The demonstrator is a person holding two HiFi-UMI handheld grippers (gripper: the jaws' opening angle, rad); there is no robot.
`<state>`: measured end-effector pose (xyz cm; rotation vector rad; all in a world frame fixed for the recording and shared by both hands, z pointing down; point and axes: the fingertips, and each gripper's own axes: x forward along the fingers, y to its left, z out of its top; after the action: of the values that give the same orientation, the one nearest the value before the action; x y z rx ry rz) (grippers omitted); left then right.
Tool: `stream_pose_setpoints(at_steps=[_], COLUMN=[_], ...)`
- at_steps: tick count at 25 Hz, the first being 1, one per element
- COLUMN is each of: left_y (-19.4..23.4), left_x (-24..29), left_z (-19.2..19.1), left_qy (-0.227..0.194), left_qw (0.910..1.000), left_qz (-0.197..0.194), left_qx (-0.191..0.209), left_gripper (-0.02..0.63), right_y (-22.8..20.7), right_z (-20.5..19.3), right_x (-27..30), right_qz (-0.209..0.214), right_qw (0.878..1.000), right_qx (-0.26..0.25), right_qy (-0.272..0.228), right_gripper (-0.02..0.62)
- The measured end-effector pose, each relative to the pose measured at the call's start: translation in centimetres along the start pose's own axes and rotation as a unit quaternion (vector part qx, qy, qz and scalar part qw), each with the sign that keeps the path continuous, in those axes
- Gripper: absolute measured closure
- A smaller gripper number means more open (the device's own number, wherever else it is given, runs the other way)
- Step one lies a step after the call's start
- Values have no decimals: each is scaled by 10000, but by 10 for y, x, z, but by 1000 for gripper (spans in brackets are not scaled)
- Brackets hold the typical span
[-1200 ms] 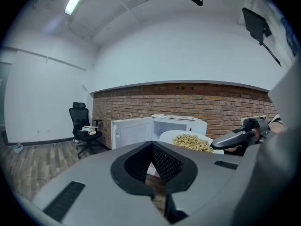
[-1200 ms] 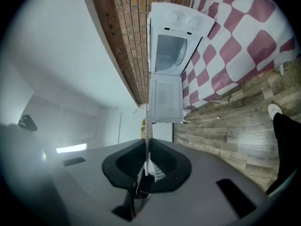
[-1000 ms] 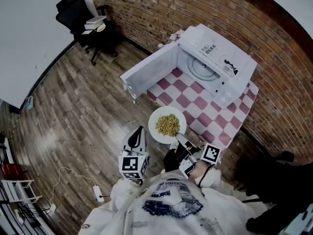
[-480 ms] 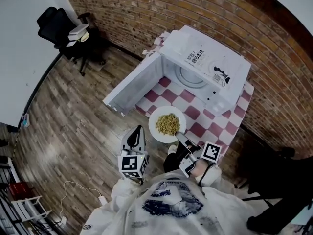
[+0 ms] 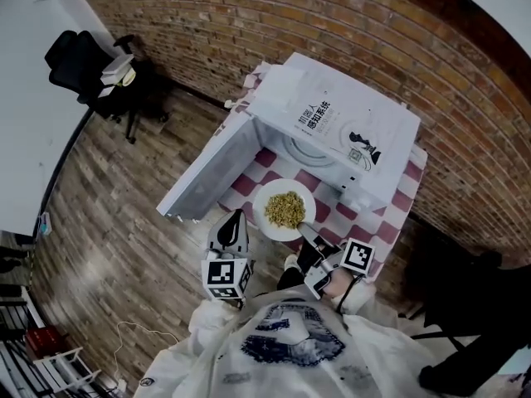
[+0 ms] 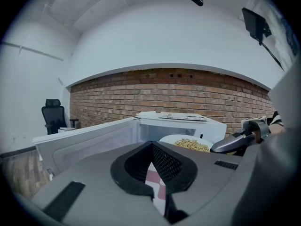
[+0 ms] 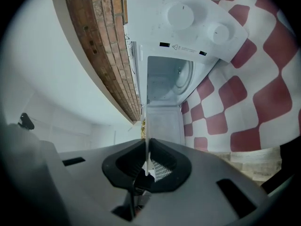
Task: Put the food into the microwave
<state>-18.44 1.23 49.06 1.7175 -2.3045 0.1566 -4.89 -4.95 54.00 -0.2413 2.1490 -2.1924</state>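
**One plate, held by its edge, in front of the open microwave**

My right gripper point(image 5: 303, 229) is pinching the near rim of the white plate point(image 5: 264, 196). In the right gripper view the rim stands edge-on between the two pads. My left gripper point(image 5: 235, 220) has its jaws pressed together at the tips with nothing between them, and it hangs just beside the plate on the left.

The plate is in the air above the checked cloth point(image 5: 246, 184), before the mouth of the microwave point(image 5: 340, 127) and not yet inside. The door point(image 5: 203, 181) stands wide open to the left.

I judge the plate to be stiff, smooth and breakable. Held at only one point of the rim, it can tip or slip. The yellowish food point(image 5: 285, 210) is a loose heap and may slide if the plate tilts. The rim is the only good place to hold, and I must keep it level.

I count one plate, one heap of food, one microwave with one door, two round knobs point(image 7: 180, 15) on its front, and two grippers.
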Motion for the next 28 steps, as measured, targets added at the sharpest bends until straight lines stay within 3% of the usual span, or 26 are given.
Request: stream_pose_setpoints(at_steps=[12, 28], left_y=[-18, -23], left_x=[46, 120], left_z=[13, 40], left_qy=[137, 45], left_qw=[9988, 9873], left_qz=[-404, -1480], left_qx=[252, 576], left_gripper=[598, 598], right_y=[-8, -10], right_z=[35, 70], right_x=[4, 26], right_qz=[-11, -107], right_qw=[9992, 9903], right_qx=[183, 292], right_qy=[-342, -1353], right_gripper=[565, 565])
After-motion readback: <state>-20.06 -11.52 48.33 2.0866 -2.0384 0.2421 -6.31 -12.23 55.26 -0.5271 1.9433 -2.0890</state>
